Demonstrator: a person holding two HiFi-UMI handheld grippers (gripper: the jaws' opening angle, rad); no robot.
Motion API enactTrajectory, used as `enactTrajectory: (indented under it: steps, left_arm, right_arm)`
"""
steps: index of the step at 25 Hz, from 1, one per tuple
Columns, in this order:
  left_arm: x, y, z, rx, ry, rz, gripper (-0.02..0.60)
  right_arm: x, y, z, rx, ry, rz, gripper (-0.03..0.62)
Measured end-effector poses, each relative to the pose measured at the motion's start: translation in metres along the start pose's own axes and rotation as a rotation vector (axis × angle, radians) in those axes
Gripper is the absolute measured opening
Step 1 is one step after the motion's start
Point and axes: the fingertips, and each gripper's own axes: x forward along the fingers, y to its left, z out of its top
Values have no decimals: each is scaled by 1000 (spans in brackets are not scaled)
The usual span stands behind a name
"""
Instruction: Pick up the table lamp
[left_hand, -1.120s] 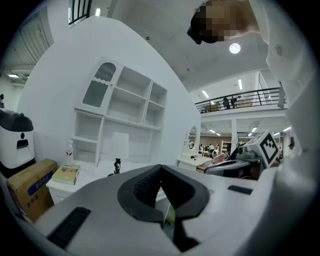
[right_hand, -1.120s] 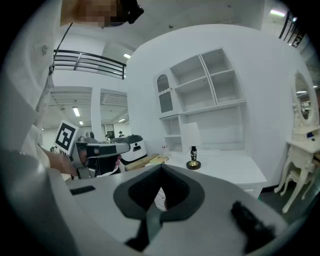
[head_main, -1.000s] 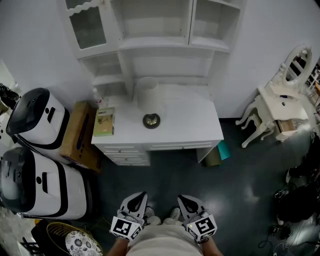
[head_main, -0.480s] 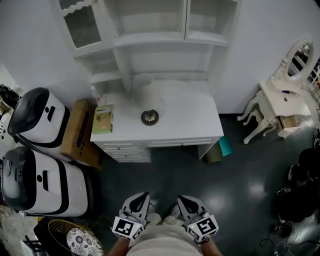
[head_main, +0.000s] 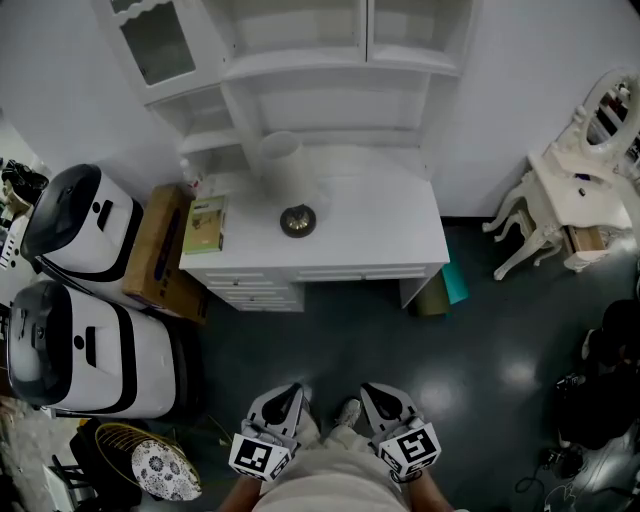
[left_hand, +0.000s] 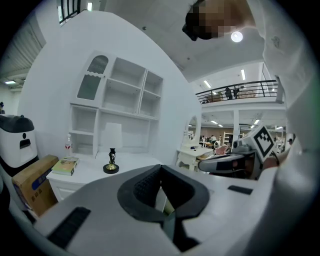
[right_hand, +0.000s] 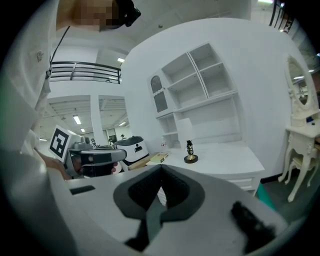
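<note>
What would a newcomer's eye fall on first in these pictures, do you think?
The table lamp, pale shade over a dark base, stands on the white desk at the head view's top centre. Two bulky white and black machines sit left of the desk. At the bottom edge, the left gripper and right gripper are both shut and empty, well short of the lamp.
</note>
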Motion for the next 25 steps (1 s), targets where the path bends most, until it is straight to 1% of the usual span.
enactTrajectory:
  steps: [3, 8, 11, 15, 19, 22, 25]
  left_arm:
    - [0, -4, -3, 6, 1, 12, 9]
    - [4, 9, -1, 12, 1, 35, 9]
    - [14, 21, -1, 15, -1, 18, 9]
    - [31, 35, 7, 24, -17, -25, 9]
    - [52, 52, 24, 62, -33, -53, 11]
    - [66, 68, 35, 75, -54, -79, 11]
    - [75, 87, 42, 64, -59, -85, 11]
  right_arm:
    - [-1, -7, -1, 10, 5, -3, 12]
    - [10, -11, -5, 40, 18, 10, 12]
    - [23, -12, -2, 25, 17, 2, 12]
    - [36, -16, 11, 18, 11, -27, 12]
    - [54, -23, 27, 4, 4, -49, 12]
    - [74, -27, 37, -9, -4, -47, 12]
    - [96, -26, 49, -22, -6, -44, 12]
